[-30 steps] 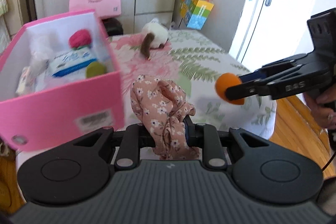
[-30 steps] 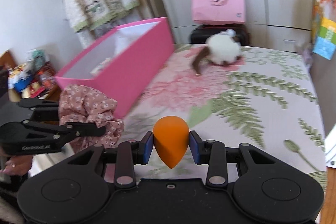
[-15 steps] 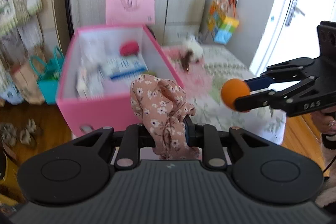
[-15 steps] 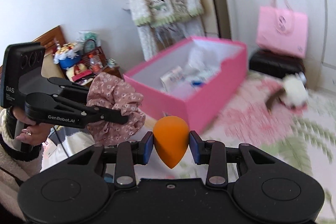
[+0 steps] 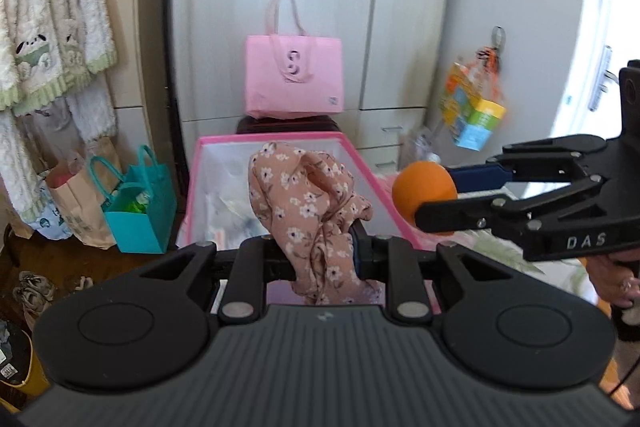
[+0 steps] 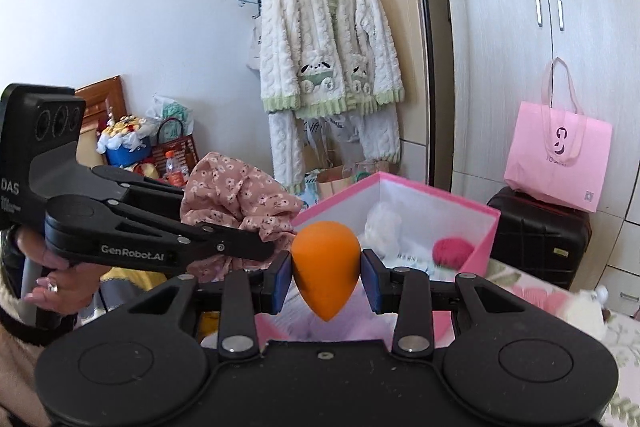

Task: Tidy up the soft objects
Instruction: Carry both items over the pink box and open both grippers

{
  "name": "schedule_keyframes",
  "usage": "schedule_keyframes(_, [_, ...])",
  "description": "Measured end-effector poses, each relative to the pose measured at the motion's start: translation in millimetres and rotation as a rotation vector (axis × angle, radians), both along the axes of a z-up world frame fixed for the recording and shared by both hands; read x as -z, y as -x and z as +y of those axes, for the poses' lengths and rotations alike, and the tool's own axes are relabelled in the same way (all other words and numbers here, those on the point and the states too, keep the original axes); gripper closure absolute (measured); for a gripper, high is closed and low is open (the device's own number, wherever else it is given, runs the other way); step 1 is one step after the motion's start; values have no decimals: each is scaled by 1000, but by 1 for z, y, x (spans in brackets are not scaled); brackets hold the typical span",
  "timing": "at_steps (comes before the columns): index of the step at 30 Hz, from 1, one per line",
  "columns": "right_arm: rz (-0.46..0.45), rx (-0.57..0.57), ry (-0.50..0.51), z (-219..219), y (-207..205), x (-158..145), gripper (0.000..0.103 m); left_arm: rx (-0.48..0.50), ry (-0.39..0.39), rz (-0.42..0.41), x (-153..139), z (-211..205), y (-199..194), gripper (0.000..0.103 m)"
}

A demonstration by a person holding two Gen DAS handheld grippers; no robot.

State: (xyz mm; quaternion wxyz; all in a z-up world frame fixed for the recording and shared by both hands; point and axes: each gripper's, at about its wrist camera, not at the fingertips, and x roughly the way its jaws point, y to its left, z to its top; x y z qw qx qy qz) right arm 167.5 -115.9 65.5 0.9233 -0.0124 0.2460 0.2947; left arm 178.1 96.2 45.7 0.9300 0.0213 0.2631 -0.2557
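My left gripper point(image 5: 322, 259) is shut on a pink floral scrunchie point(image 5: 308, 203) and holds it in the air before the open pink box point(image 5: 208, 143). My right gripper point(image 6: 326, 279) is shut on an orange teardrop sponge point(image 6: 325, 267), level with the box's near corner. In the left wrist view the sponge point(image 5: 424, 189) and right gripper point(image 5: 436, 203) are to the right of the scrunchie. In the right wrist view the scrunchie point(image 6: 236, 195) and left gripper point(image 6: 248, 227) are on the left. The box point(image 6: 472, 231) holds a red pom-pom point(image 6: 454, 251), white soft things and packets.
A white and brown plush point(image 6: 584, 311) lies on the floral bedspread point(image 6: 624, 347) right of the box. A pink tote point(image 5: 294, 79) stands on a black case point(image 6: 536, 239) behind the box. Teal and paper bags point(image 5: 136, 211) stand on the floor left. A cardigan point(image 6: 328, 47) hangs by the wardrobe.
Both grippers have risen and tilted up, still holding the scrunchie and the sponge. The box now sits lower and farther in both views, and the right gripper has come closer to the left one.
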Motion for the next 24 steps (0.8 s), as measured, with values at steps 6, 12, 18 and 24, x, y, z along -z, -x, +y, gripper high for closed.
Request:
schedule_keyframes(6, [86, -7, -5, 5, -56, 21, 60, -50, -10, 23, 16, -3, -45, 82])
schedule_keyframes(12, [164, -4, 35, 9, -98, 47, 60, -85, -67, 63, 35, -13, -72, 79])
schedule_keyframes(18, [210, -15, 69, 14, -114, 66, 58, -78, -73, 105, 42, -17, -85, 72])
schedule_keyframes(24, [225, 28, 57, 14, -125, 70, 48, -172, -64, 43, 32, -13, -69, 45])
